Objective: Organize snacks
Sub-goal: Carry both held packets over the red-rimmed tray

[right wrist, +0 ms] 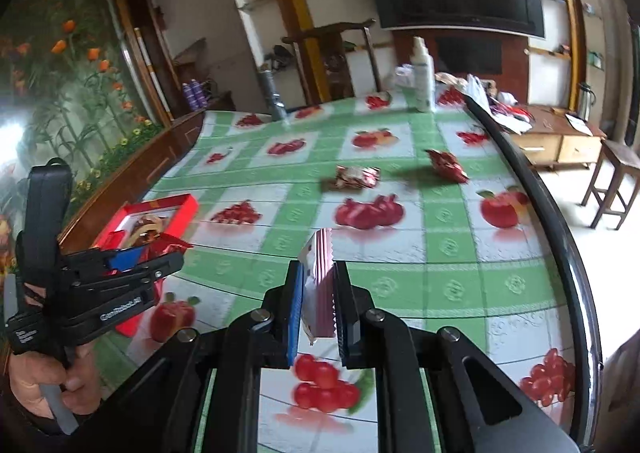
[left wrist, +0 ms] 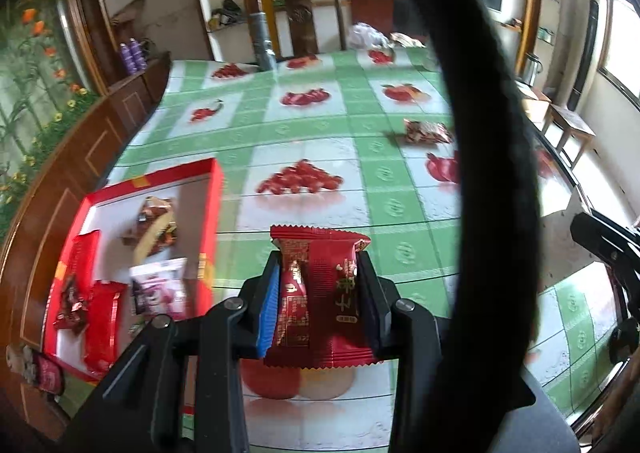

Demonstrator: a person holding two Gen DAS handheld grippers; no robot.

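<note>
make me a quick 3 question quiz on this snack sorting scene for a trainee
1. True or false: the left gripper is shut on a dark red snack packet.
2. What is the right gripper clamping? A) a pink and white packet B) a spray bottle C) nothing
3. How many loose snack packets lie on the tablecloth beyond the right gripper?

Key
1. True; the pads press its sides.
2. A, the pink and white packet, held edge-on.
3. Two: one crumpled packet and one red packet. The red box already holds several snacks.
</note>
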